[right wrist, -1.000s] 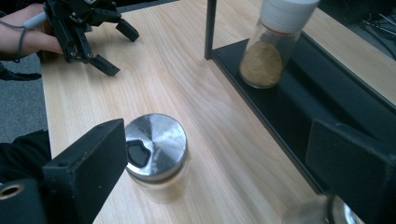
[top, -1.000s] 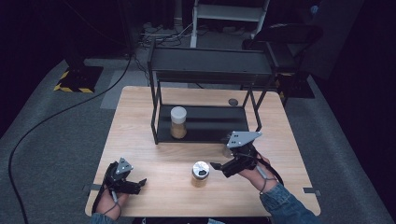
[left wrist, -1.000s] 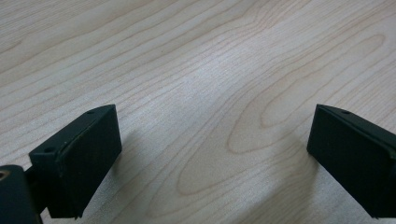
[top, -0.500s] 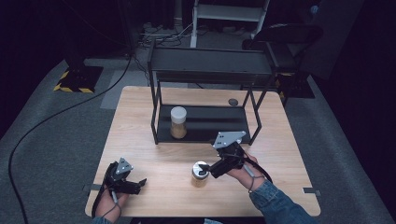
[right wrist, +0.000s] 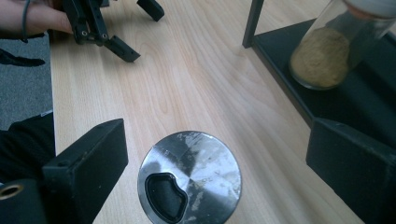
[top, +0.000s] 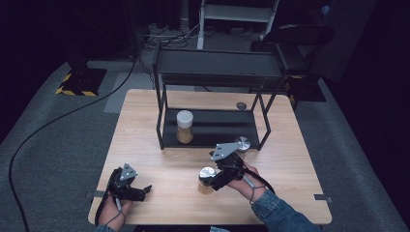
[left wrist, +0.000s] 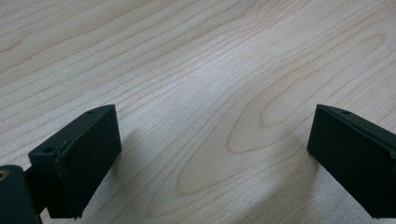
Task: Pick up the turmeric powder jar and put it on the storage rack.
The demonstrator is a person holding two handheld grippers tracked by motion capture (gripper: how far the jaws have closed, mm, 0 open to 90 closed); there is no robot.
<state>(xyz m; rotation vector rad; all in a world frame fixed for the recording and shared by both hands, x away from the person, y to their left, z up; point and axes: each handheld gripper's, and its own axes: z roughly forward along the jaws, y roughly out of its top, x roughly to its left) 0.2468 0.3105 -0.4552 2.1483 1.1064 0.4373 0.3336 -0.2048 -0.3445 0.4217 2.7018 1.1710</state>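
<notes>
A small jar with a scuffed metal lid [top: 207,175] [right wrist: 189,177] stands on the wooden table [top: 164,164], near the front. My right gripper [top: 212,180] [right wrist: 217,158] hovers at it, tilted down, open; the lid lies between the two jaws with a gap on each side. A second jar [top: 184,126] [right wrist: 322,53], white-capped and part full of tan powder, stands on the lower shelf of the black rack [top: 217,77]. My left gripper [top: 141,190] [left wrist: 210,154] rests at the front left, open over bare wood.
A loose metal lid [top: 242,143] lies at the rack's front right foot. A small dark disc [top: 241,105] sits on the table behind the rack. The right gripper view shows the left gripper [right wrist: 112,35] farther off, in a hand.
My right gripper has moved left and down to the metal-lidded jar, and its jaws now stand on either side of the lid. The left gripper has stayed put.
</notes>
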